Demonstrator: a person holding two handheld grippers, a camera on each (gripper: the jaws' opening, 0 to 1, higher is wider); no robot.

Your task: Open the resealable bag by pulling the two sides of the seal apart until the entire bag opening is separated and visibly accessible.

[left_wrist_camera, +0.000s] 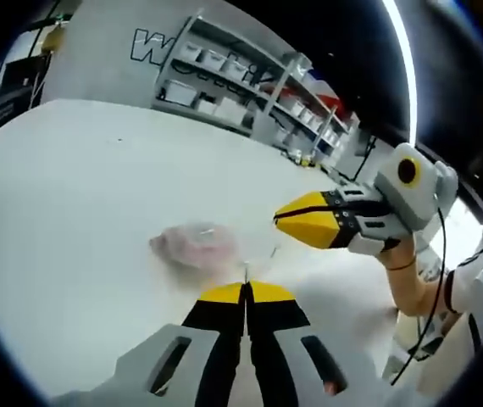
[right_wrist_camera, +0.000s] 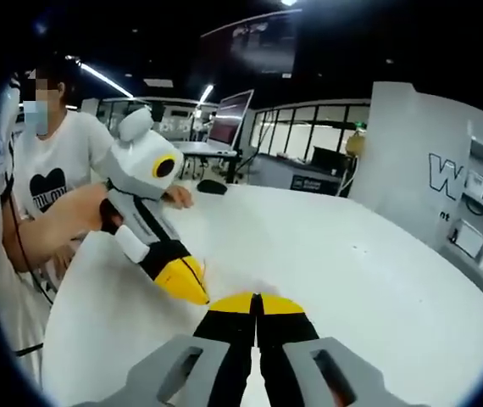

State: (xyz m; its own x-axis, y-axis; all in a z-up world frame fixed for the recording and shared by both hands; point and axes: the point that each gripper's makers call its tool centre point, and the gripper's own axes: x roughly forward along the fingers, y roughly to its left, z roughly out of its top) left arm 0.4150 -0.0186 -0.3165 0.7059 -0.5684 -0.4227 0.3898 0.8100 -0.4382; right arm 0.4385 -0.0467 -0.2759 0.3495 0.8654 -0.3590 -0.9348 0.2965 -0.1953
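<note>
Spreading across both views, a broad white table (left_wrist_camera: 72,186) is seen, with shelving (left_wrist_camera: 250,89) standing beyond it. On the table, just ahead of the left gripper (left_wrist_camera: 246,290), the resealable bag (left_wrist_camera: 195,246) is laid, clear with something pinkish inside. The left gripper's jaws are pressed together, apparently on a thin edge of the bag, though that is hard to tell. The right gripper (left_wrist_camera: 282,218) is held near the bag's far side, its jaws closed too; whether film is pinched cannot be told. No separated opening is visible, so the pulling apart is judged still to be done.
</note>
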